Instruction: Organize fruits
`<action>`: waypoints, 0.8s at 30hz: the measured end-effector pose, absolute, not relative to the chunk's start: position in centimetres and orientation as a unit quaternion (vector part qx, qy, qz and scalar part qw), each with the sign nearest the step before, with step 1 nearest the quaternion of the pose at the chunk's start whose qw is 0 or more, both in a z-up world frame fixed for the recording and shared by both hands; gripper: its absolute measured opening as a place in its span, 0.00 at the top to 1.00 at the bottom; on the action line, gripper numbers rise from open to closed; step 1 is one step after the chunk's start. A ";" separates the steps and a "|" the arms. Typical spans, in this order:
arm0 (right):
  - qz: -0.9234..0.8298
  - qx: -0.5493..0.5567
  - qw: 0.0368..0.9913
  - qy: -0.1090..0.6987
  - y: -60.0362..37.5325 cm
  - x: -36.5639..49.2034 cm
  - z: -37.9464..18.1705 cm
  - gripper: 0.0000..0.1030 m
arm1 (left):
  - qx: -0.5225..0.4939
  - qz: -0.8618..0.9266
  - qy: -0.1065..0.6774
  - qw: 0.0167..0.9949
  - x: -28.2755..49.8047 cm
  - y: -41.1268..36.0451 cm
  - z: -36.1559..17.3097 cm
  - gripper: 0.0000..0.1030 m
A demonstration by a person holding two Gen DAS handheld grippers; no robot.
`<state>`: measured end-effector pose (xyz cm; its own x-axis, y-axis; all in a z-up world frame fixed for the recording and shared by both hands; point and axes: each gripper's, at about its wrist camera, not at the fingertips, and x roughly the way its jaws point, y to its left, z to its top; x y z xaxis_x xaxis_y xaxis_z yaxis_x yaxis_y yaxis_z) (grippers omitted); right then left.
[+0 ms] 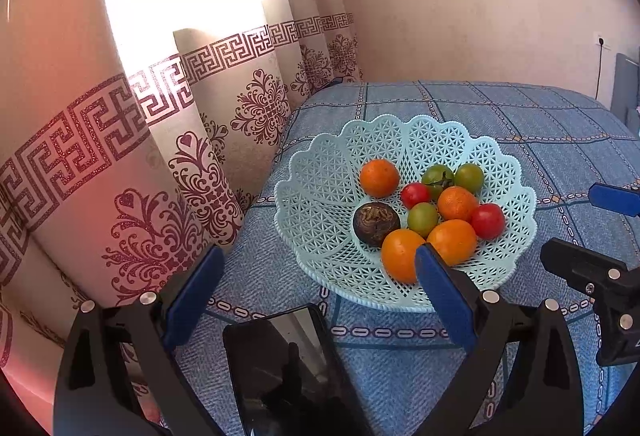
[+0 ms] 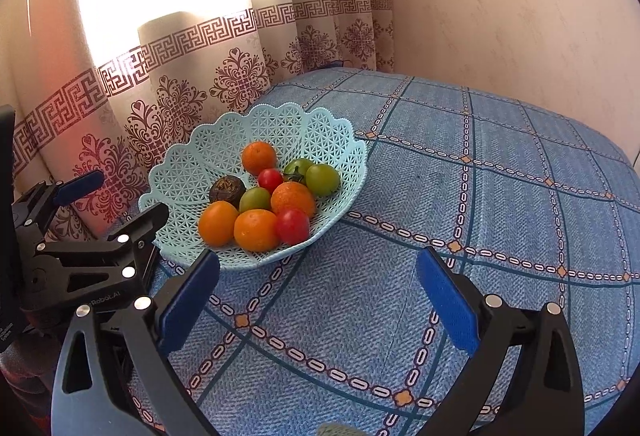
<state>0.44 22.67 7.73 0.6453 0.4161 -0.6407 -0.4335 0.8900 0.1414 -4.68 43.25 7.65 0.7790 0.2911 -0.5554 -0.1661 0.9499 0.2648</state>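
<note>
Blue checked table w/ basket of fruit; both grippers' fingers wide apart, empty: left, right.

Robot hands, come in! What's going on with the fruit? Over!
Left gripper open, empty. Right gripper open, empty. Fruit all in the basket on the cloth. Nothing in the way.

Blue checked bedspread spread over a bed, bearing a pale lattice basket and a dark phone.
</note>
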 end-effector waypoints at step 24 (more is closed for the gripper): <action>0.243 -0.064 0.902 0.351 24.6 -0.2 7.5 0.05 | 0.103 0.122 0.311 0.937 -4.5 43.5 7.5 0.05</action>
